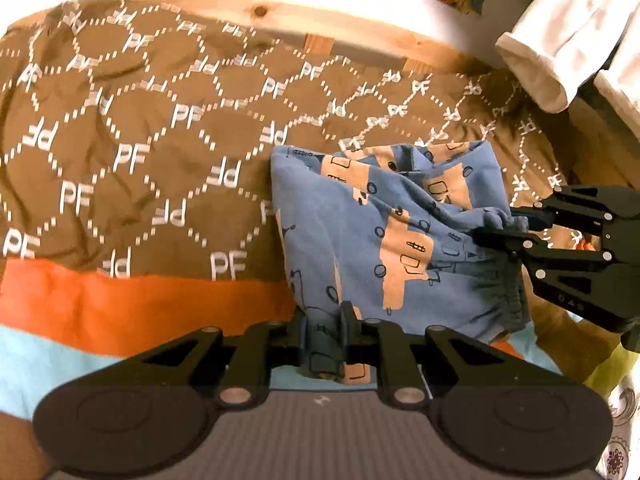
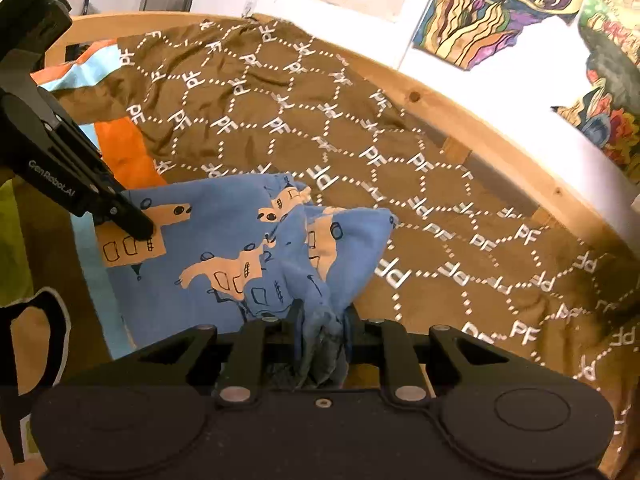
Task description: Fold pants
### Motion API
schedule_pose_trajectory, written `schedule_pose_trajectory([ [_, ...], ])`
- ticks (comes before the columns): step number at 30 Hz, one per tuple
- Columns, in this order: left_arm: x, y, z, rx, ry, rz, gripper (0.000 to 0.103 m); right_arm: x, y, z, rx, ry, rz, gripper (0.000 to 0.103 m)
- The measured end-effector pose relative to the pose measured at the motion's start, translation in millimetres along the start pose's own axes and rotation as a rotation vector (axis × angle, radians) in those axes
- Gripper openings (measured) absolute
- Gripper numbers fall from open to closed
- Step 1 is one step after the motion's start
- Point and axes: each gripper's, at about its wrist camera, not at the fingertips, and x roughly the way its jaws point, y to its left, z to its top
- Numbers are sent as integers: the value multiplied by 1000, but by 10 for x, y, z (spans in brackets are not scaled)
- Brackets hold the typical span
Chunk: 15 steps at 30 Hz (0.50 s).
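The left gripper [image 1: 323, 340] fingers are pinching a corner of the soft blue printed pants [image 1: 372, 236]; the right gripper [image 2: 322, 344] fingers are clamping the bunched waistband, pants lying on the brown quilted bedspread [image 1: 140, 140].

Your left gripper [image 1: 325, 334] buries its fingertips in a bunched fold of the pants [image 1: 360, 232], so you cannot see how much cloth sits between them. Your right gripper [image 2: 322, 336] hides its own tips the same way behind a gathered wad at the bottom centre of the right wrist view. At the right edge of the left wrist view, the other gripper's body is cut off by the frame. The pants' underside and lower layers are covered. Wall pictures [image 2: 492, 4] along the top of the right view are cropped, and the blanket [image 1: 132, 132] lettering at upper left blurs.
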Motion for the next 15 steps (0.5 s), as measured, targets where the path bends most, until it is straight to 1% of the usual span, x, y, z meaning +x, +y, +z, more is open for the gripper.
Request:
schedule_pose_trajectory([
  [5, -79, -66, 199, 34, -52, 0, 17, -81, -121, 139, -15, -43, -40, 19],
  [8, -49, -78, 395, 43, -89, 1, 17, -67, -236, 239, -21, -57, -65, 19],
  [11, 39, -107, 597, 66, -117, 16, 17, 35, -405, 339, 4, -48, -86, 19],
  [15, 182, -73, 811, 50, -130, 25, 17, 226, -605, 454, 27, -50, -109, 19],
])
